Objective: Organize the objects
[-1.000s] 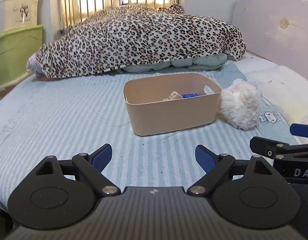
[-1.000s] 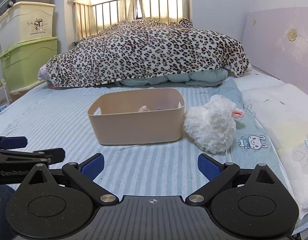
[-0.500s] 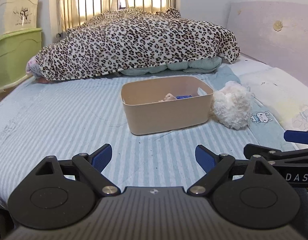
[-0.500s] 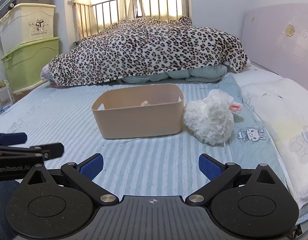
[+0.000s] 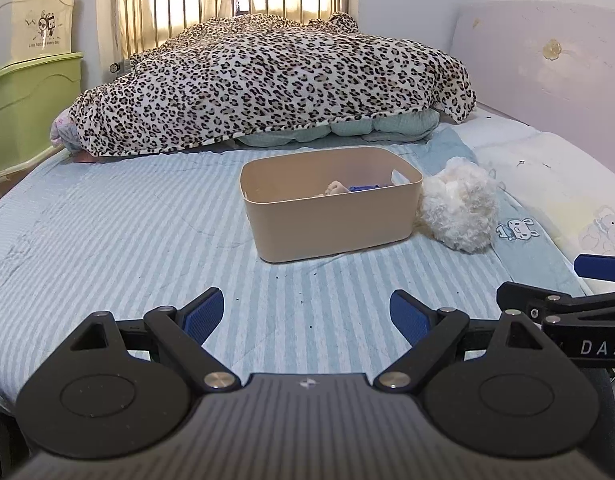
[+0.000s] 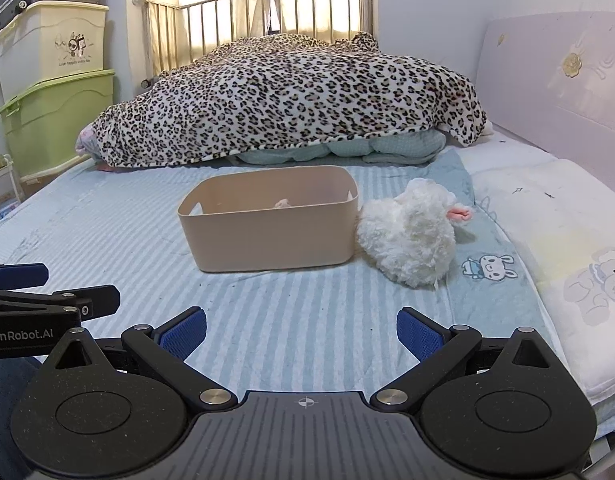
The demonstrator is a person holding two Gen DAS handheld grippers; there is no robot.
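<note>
1. Left claw (image 5: 305,314) is held wide open, empty, low over the near edge of the bed (image 5: 107,232); right claw (image 6: 301,332) likewise spread and empty, just beside it.
2. Beige bin (image 6: 267,236) is set mid-bed, well ahead of both claws; small items are seen inside, partly hidden by the wall.
3. White plush toy (image 6: 407,240) is lying against the bin's right side, touching it, toward the headboard edge.
4. Step judged: plush to be picked and dropped in the bin.
5. Right claw is better placed; approach from above is advised, fingers closed deep into the fluff, not the pink part.
6. Plush should be lifted clear of the rim so the bin is not shoved.
</note>
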